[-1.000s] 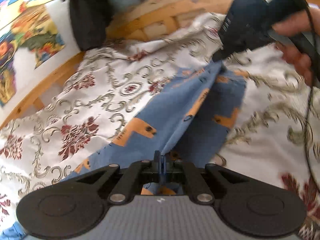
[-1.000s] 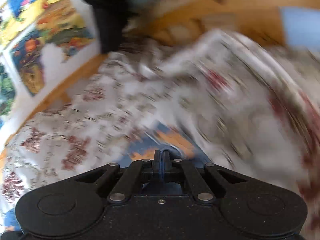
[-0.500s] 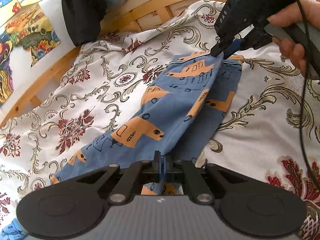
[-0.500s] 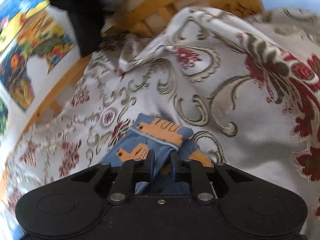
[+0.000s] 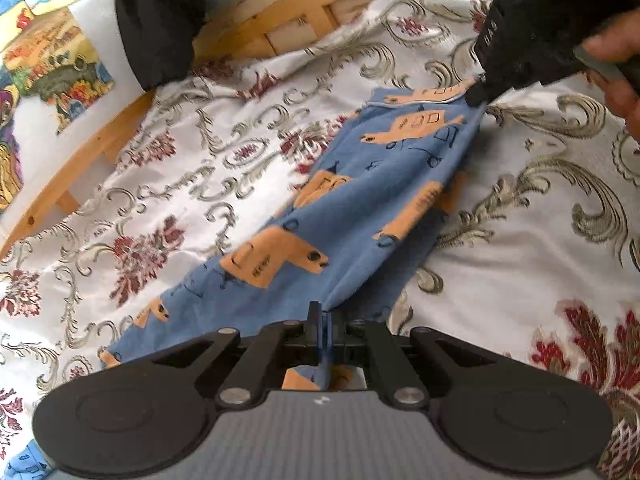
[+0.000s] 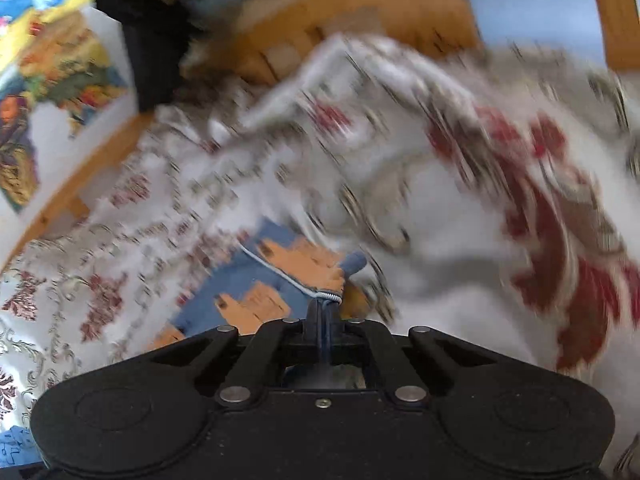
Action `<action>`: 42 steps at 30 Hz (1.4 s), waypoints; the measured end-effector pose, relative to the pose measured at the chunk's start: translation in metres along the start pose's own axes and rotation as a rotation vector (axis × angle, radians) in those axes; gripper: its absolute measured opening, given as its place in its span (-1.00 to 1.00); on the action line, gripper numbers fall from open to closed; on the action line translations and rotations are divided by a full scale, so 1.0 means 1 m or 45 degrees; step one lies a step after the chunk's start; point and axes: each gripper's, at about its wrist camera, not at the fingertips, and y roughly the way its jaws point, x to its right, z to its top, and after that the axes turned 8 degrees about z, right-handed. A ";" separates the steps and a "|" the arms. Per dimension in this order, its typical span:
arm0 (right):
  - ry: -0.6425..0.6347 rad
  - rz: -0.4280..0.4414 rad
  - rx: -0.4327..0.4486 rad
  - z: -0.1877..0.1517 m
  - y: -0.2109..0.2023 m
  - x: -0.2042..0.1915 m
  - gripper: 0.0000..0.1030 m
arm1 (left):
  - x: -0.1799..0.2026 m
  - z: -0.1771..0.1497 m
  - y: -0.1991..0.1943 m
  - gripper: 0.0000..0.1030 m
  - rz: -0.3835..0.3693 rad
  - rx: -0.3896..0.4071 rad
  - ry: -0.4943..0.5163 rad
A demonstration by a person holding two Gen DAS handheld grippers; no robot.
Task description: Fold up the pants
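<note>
Covering the whole bed is a white bedspread (image 5: 520, 240) with red floral and grey scroll print, wooden bed frame (image 5: 280, 8) along its far edge, black garment (image 5: 156, 28) hung at the far left corner. Blue pants (image 5: 360, 208) with orange truck prints lie stretched lengthwise mid-bedspread, left side flat on it, right side lifted in a ridge. Left gripper (image 5: 322, 320) clenched on the near end of pants; right gripper (image 6: 324, 312) clenched on the far hem, white piping at its tips, held by a hand (image 5: 612, 60). Right wrist view motion-blurred.
</note>
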 end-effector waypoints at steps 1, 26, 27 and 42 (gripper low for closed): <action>0.022 0.001 -0.012 0.000 0.003 0.003 -1.00 | 0.000 0.000 0.000 -0.96 -0.007 -0.003 0.005; -0.665 0.278 -0.141 0.017 0.015 -0.071 0.82 | -0.120 -0.059 -0.019 0.44 -0.056 -0.218 -0.512; -0.742 0.367 -0.195 0.022 0.027 -0.081 0.84 | -0.131 -0.063 -0.016 0.46 -0.008 -0.239 -0.551; -1.686 0.870 -0.796 0.054 0.137 -0.164 -0.09 | -0.180 -0.035 0.027 0.47 -0.155 -0.054 -0.390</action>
